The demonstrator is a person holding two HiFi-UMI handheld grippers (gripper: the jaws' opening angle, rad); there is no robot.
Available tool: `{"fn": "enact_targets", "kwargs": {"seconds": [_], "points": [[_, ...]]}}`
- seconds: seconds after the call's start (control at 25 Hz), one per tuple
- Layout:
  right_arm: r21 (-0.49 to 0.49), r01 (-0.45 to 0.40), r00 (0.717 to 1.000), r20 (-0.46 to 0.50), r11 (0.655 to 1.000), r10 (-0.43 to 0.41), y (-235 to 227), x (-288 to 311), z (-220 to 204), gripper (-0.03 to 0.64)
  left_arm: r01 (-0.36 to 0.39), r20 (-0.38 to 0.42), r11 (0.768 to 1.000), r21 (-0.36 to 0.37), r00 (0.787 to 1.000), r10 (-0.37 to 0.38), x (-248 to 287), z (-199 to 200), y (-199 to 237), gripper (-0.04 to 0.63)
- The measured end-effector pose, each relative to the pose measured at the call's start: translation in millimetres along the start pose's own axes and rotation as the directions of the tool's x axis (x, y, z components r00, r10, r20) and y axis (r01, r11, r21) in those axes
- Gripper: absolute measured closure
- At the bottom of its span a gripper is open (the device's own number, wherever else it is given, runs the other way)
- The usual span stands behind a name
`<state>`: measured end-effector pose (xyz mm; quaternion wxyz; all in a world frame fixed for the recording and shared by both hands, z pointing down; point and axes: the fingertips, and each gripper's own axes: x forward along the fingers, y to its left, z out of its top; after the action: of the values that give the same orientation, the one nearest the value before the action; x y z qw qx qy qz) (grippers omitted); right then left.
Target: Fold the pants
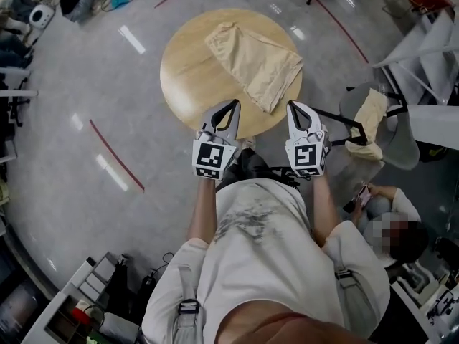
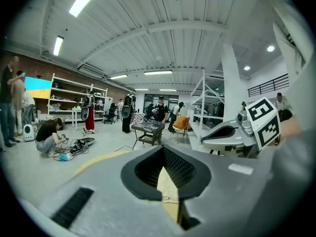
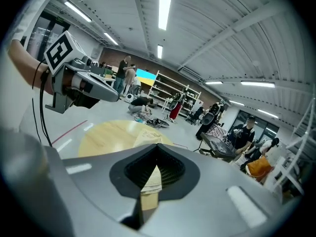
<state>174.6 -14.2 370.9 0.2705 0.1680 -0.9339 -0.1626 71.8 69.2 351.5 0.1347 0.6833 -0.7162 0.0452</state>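
Observation:
Beige pants [image 1: 254, 63] lie folded in a long rectangle on the right half of a round wooden table [image 1: 179, 77]. My two grippers hover side by side over the table's near edge, short of the cloth. The left gripper [image 1: 233, 104] is shut with nothing in it, and so is the right gripper [image 1: 292, 105]. In the right gripper view the shut jaws [image 3: 158, 147] point at the pants [image 3: 148, 138] on the table [image 3: 106, 135], with the left gripper [image 3: 94, 89] at upper left. The left gripper view shows its shut jaws [image 2: 163, 149] and the right gripper [image 2: 232, 132] beside them.
A grey chair [image 1: 391, 131] draped with a beige cloth [image 1: 369, 117] stands right of the table. A person [image 1: 384, 217] sits low at the right. Red lines [image 1: 115, 156] mark the grey floor. Shelves and gear crowd the lower left; several people stand far off.

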Motion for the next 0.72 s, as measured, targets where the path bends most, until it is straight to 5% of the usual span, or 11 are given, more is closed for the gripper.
{"fn": "enact_targets", "kwargs": {"seconds": [0.4,0.72], "points": [[-0.049,0.0,1.0,-0.007,0.999,-0.001,18,-41,-6,0.609,0.033,0.03,0.998,-0.045,0.999,-0.032,-27,-17,-31,0.588],[-0.072,-0.07,0.997,0.013,0.995,0.071,-11,-26,-24,0.609,-0.022,-0.005,0.998,-0.056,1.0,0.021,-4,-24,-47,0.588]]}}
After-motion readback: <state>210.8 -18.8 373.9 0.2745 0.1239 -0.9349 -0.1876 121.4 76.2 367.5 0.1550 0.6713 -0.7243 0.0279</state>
